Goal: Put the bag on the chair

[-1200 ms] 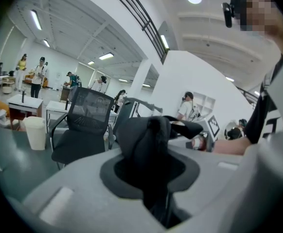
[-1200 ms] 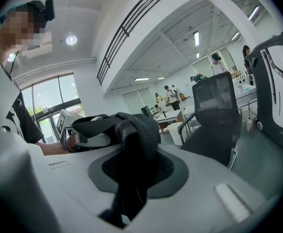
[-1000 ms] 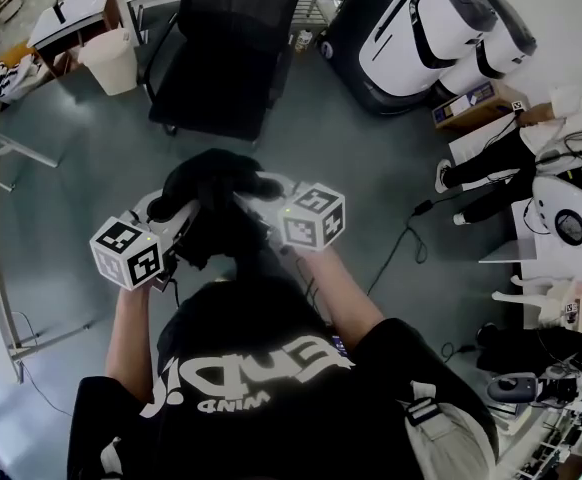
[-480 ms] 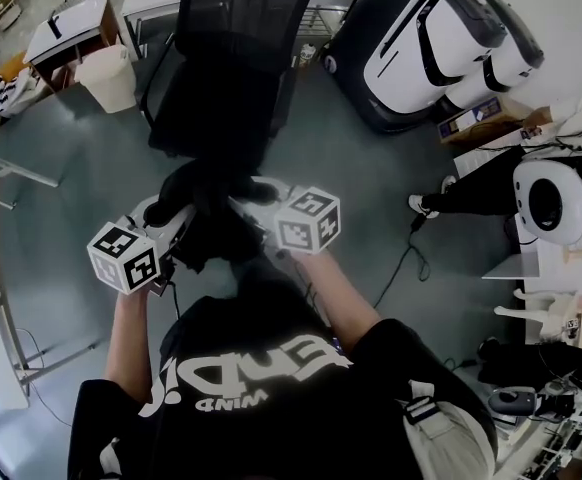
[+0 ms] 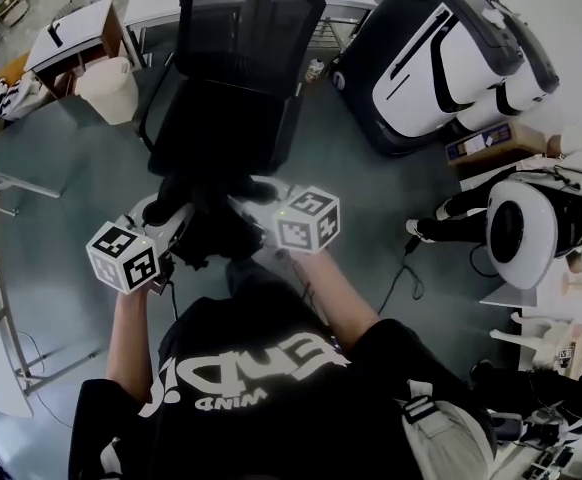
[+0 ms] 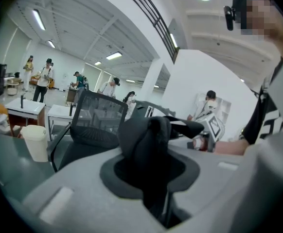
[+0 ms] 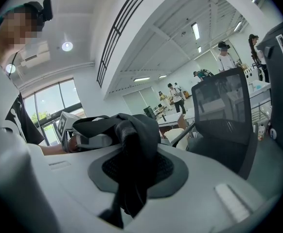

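You're roughly halfway there, I'd say. Your left gripper (image 5: 164, 208) and right gripper (image 5: 258, 192) are both clamped down narrow on the bag (image 5: 211, 230). Each gripper view shows a wad of black fabric pinched right between the jaws, one gripper on either side of it. The bag hangs in the air between them, just short of the chair (image 5: 226, 128), about at its front edge and not resting on it. The seat looks bare and open toward you, with the backrest on the far side, so nothing seems to be in the way.

What's left, as I read it: carry the bag over the seat, lower it until the chair takes the weight, then let go with both. It's floppy stuff, so watch it doesn't slump off the chair's front edge.
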`<action>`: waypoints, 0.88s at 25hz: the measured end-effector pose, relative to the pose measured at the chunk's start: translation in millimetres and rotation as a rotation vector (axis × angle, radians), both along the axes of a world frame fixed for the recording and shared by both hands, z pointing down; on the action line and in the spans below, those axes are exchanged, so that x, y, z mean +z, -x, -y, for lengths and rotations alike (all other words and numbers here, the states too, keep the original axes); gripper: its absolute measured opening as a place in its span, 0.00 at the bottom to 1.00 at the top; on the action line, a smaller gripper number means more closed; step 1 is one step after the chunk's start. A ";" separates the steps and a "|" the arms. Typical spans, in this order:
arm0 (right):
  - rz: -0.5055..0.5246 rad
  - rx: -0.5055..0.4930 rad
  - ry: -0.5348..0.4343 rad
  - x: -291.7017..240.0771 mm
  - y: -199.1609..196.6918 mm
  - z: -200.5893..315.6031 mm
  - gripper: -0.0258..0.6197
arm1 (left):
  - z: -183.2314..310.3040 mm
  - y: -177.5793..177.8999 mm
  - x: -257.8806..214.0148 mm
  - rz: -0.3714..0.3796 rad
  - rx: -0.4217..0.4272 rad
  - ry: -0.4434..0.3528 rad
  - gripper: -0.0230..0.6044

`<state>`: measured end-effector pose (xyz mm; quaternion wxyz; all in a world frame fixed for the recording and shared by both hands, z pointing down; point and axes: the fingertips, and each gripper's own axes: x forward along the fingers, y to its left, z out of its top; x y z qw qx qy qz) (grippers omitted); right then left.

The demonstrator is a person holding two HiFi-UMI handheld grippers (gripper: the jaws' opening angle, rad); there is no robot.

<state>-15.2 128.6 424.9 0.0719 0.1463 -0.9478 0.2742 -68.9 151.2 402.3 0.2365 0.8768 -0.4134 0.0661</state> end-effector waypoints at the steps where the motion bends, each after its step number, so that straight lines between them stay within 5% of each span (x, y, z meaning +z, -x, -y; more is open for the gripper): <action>1: 0.001 -0.006 0.000 -0.5 0.4 10.5 0.16 | 10.2 0.3 -0.5 -0.001 -0.007 -0.002 0.16; 12: 0.000 -0.052 -0.016 -7.0 4.4 103.7 0.16 | 100.9 3.4 -5.6 0.000 -0.070 -0.025 0.16; 22: -0.003 -0.002 0.004 1.3 21.9 174.6 0.16 | 175.2 21.7 1.5 0.003 -0.031 -0.019 0.17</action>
